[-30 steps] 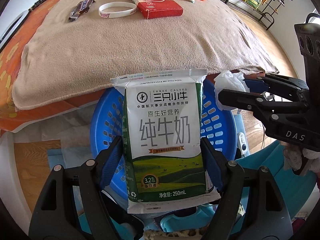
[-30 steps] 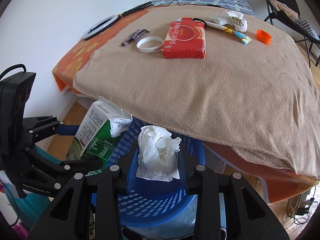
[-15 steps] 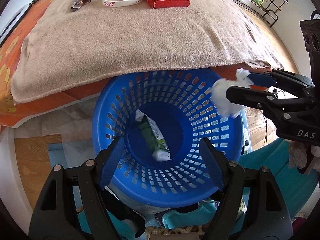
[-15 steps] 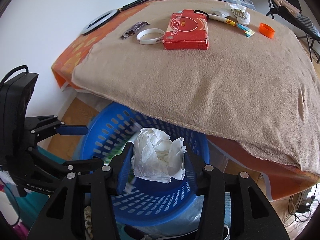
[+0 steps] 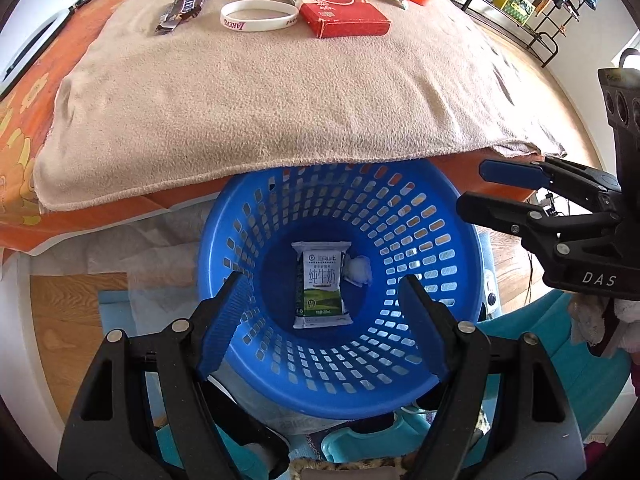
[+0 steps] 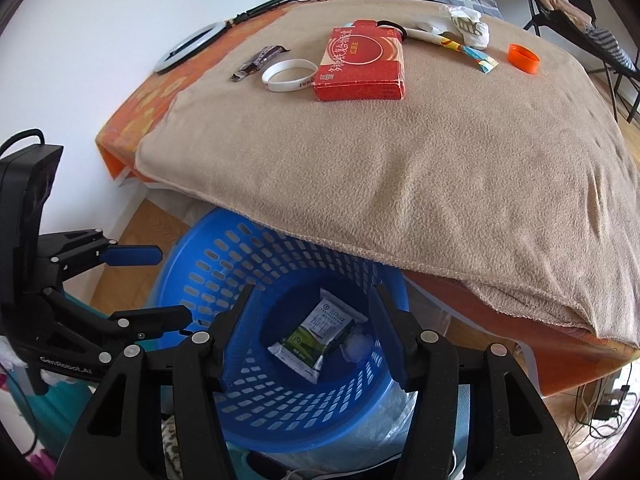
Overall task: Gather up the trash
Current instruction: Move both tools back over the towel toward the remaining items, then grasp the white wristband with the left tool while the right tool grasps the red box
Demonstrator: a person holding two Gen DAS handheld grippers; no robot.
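Note:
A blue perforated basket [image 5: 432, 248] [image 6: 200, 280] stands on the floor against the bed's edge. In it lie a green-and-white milk pouch [image 5: 322, 284] [image 6: 316, 338] and a crumpled white tissue [image 5: 359, 271] [image 6: 357, 347]. My left gripper [image 5: 324, 300] is open and empty above the basket's near rim. My right gripper [image 6: 314, 330] is open and empty over the basket; it also shows in the left wrist view [image 5: 476, 190]. On the beige blanket [image 5: 260, 92] lie a candy wrapper [image 5: 182, 10], a white wristband [image 5: 259, 16] and a red box [image 5: 334, 12].
An orange cap [image 6: 523, 58], a colourful wrapper [image 6: 472, 50] and a crumpled white bag [image 6: 466, 26] lie at the blanket's far side. A ring light [image 6: 188, 48] rests on the orange sheet. Teal items [image 5: 560, 360] lie on the floor by the basket.
My left gripper opened and the milk pouch fell into the basket. Then my right gripper opened and the tissue dropped in beside it.

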